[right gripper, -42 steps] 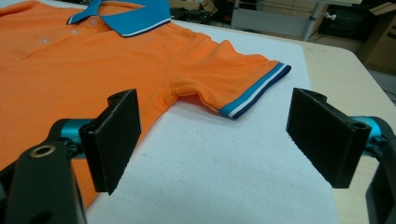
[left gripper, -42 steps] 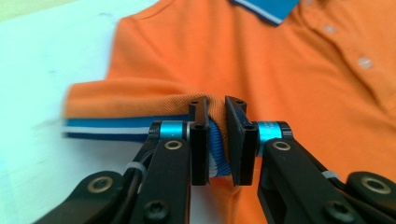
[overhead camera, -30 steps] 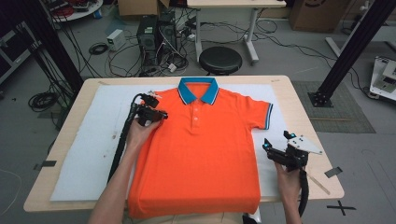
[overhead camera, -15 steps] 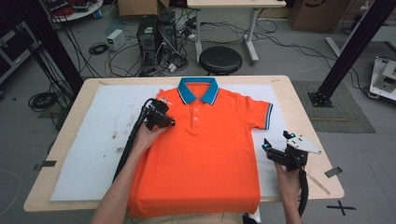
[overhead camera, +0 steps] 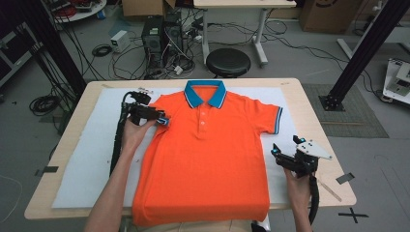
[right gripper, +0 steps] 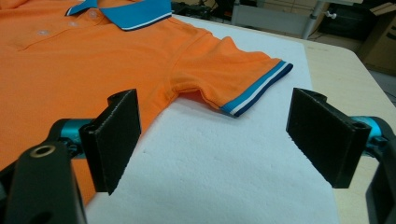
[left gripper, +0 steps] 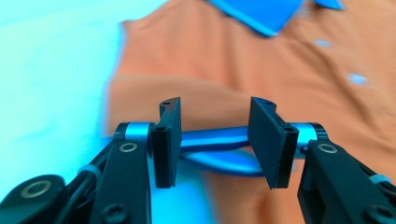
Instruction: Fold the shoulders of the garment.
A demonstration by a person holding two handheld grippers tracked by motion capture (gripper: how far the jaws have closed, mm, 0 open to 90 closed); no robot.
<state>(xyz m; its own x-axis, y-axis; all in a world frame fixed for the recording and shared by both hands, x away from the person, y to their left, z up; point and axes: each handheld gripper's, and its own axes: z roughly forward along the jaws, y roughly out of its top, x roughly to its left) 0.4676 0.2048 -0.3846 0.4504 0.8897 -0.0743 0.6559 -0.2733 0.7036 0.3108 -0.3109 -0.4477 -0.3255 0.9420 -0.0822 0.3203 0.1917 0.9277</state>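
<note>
A: Where is the shirt [overhead camera: 208,154] now?

B: It lies flat on the white mat [overhead camera: 92,159], collar away from me. I think I'm folding the sleeves in. My left claw [left gripper: 212,140] has the blue sleeve cuff [left gripper: 219,156] between its jaws, which aren't pinched tight. My right claw [right gripper: 233,144] is wide apart, near the other sleeve [right gripper: 243,81].

A: What next?

B: Squeeze, then pull the sleeve across.

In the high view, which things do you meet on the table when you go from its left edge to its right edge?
Bare table → white sheet → left gripper on the folded sleeve → orange polo shirt → its other sleeve lying flat → right gripper.
</note>
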